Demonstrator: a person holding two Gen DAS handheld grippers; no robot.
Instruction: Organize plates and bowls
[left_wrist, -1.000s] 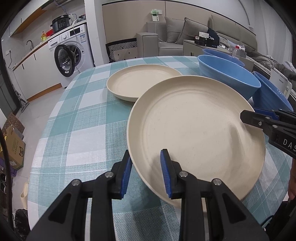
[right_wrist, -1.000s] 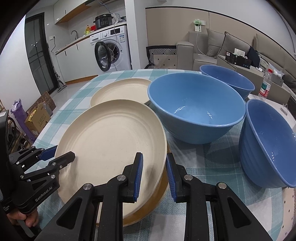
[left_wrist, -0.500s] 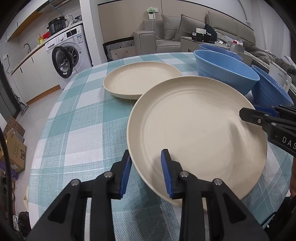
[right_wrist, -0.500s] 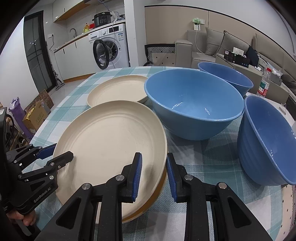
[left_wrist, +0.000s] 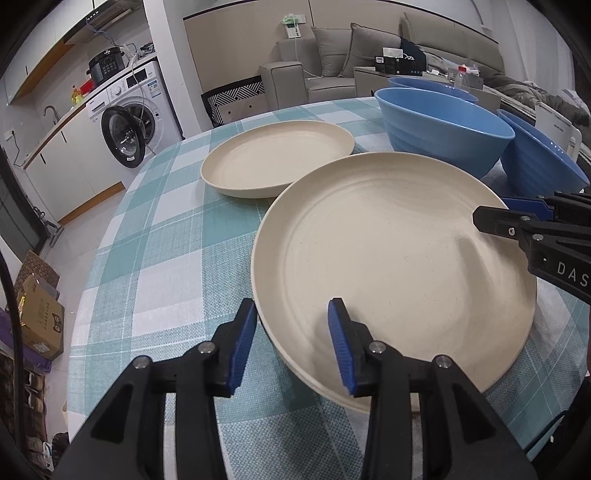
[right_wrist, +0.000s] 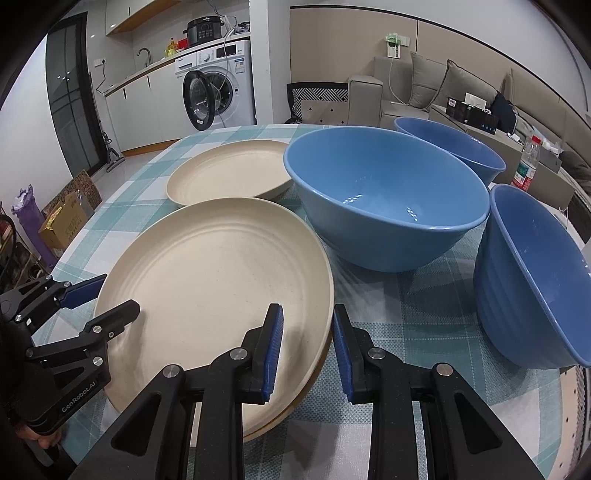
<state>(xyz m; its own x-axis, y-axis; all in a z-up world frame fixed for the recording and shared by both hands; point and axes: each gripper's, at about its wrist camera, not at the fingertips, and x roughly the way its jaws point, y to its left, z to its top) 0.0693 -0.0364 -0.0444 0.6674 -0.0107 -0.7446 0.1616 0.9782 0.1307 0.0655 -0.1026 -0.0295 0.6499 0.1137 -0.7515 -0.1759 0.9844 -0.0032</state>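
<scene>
Cream-coloured and wide, the near plate (left_wrist: 395, 258) lies on the checked tablecloth (left_wrist: 155, 258), and both claws straddle its rim from opposite sides. The left gripper (left_wrist: 291, 347) is spread, one blue pad outside the plate's edge and one above its inner floor, neither seen pressing. The right gripper (right_wrist: 306, 350) is likewise released — its pads stand either side of the rim with a gap showing. In the right wrist view a darker edge shows beneath this plate's near rim; whether that is another plate under it I cannot tell.

Beyond the near plate, on the side toward the washing machine (right_wrist: 218, 88), sits a second cream plate (right_wrist: 229, 171); the two rims overlap in the picture, though contact cannot be judged. Just beside the near plate's far right edge stands a large blue bowl (right_wrist: 384, 199), its wall close to the plate's rim. Behind that bowl is another blue bowl (right_wrist: 454, 147), and right of the near plate a third blue bowl (right_wrist: 532, 280) rests tilted. Left of the near plate the cloth runs bare out to the table's curved edge.
</scene>
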